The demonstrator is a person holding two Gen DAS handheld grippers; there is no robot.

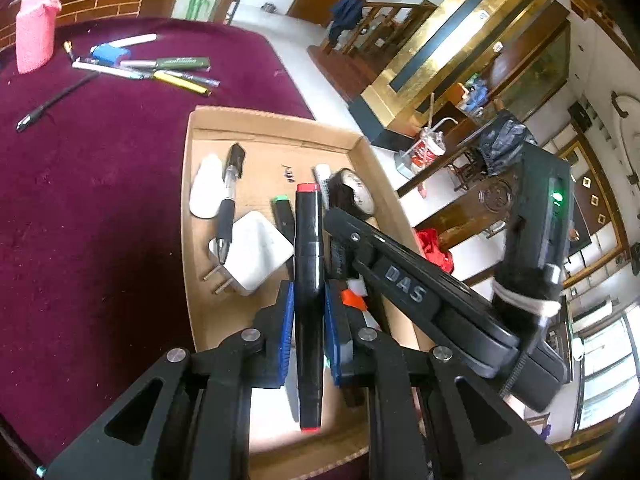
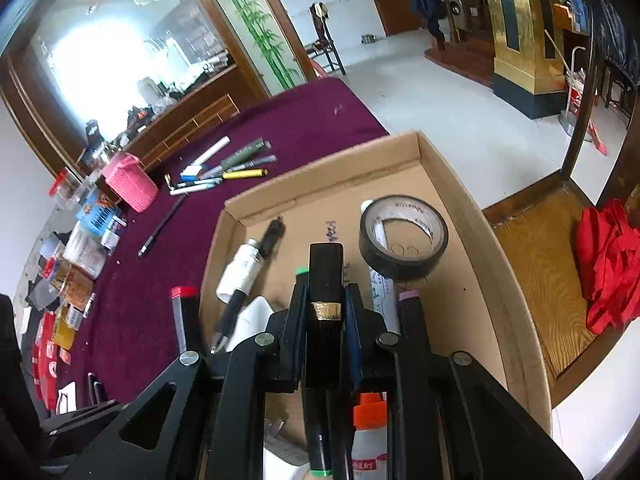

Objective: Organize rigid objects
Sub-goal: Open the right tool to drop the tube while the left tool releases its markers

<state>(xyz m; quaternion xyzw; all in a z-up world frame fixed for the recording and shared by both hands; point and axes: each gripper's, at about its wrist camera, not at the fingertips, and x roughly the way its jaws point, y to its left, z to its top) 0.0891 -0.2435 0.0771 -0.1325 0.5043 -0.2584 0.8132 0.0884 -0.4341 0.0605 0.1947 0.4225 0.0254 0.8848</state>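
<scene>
we hold both loads over the cardboard box [image 1: 372, 152], ready to drop them in: our left gripper [image 1: 308, 320] clamps a red-capped marker [image 1: 307, 280], our right gripper [image 2: 324, 312] clamps a black gold-banded tube [image 2: 325, 280]; loose pens [image 1: 160, 68] wait on the surface [image 1: 100, 200].

A black marker with red end caps [image 1: 307, 300] hangs lengthwise over the cardboard tray [image 1: 208, 120]; a black bar with a gold band [image 2: 325, 312] is held above it too.
</scene>
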